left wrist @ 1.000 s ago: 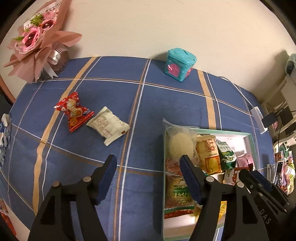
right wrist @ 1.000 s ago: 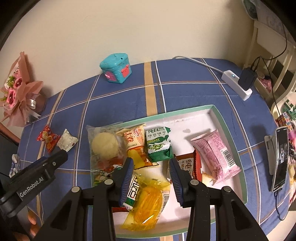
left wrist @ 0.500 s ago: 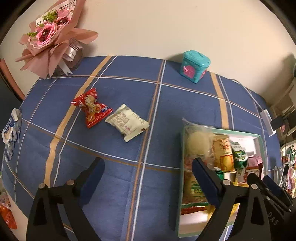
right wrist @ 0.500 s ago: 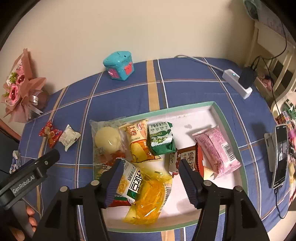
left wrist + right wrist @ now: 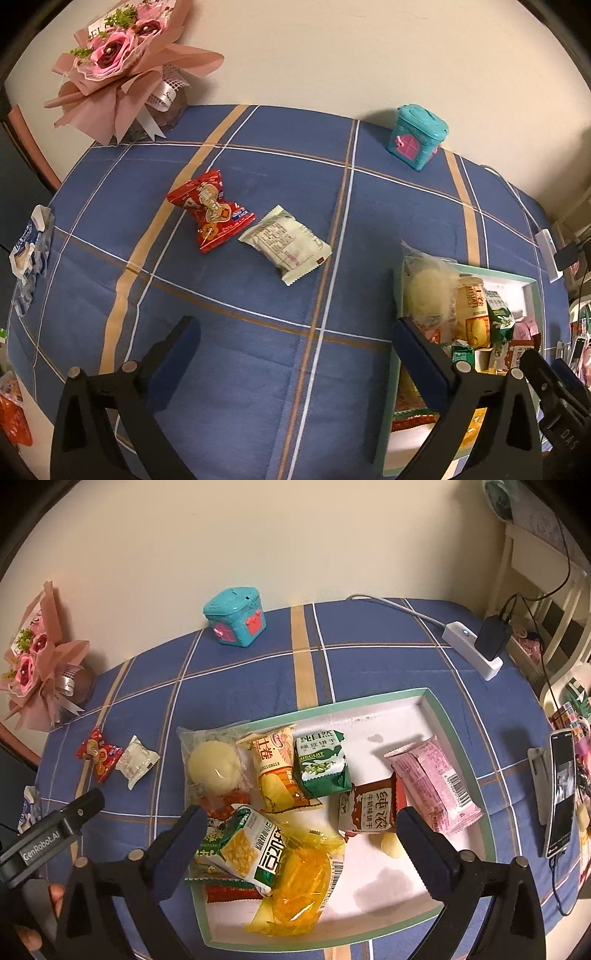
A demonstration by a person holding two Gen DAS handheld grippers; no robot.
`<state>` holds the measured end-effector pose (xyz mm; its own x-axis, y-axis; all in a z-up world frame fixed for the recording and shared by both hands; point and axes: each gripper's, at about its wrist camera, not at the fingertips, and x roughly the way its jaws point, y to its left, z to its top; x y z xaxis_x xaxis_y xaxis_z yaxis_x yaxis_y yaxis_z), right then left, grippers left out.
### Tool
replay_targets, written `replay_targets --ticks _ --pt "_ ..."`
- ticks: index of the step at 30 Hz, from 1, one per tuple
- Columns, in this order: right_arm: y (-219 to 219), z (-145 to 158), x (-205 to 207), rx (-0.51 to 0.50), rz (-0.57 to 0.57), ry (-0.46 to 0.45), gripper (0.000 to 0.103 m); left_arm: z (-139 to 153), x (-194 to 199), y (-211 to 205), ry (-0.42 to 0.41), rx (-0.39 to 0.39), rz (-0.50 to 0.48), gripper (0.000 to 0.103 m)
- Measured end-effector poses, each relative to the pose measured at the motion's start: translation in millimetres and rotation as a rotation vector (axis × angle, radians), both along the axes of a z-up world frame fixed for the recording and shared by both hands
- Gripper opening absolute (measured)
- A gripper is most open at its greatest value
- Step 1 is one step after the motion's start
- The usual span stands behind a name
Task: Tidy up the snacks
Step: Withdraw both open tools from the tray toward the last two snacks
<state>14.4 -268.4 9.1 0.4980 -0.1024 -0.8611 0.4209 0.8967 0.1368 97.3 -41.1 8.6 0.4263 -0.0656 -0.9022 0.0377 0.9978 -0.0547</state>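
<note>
Snacks (image 5: 317, 775) overlap in the tray (image 5: 458, 720), hiding some; both jaws just spread, empty.

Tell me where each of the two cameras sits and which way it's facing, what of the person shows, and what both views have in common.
Left wrist: rides the left tongs, angled down at bare blue cloth, toward the red packet and white packet; jaws wide, nothing between.
Right wrist: rides the right tongs, angled down over the tray of snacks; jaws wide, having just opened; fingertips show lower left.
Shared: both packets, tray, teal box, bouquet.
</note>
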Motion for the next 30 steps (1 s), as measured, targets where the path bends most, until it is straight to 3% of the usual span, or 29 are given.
replay_targets --ticks 15,30 --pt "8.5 -0.5 6.9 0.007 0.012 -0.005 0.103 -5.0 7.3 31.2 0.023 -0.014 0.063 0.103" --pt "55.2 -1.5 29.0 0.005 0.106 0.003 0.103 -7.2 16.2 92.4 0.026 -0.014 0.194 0.103"
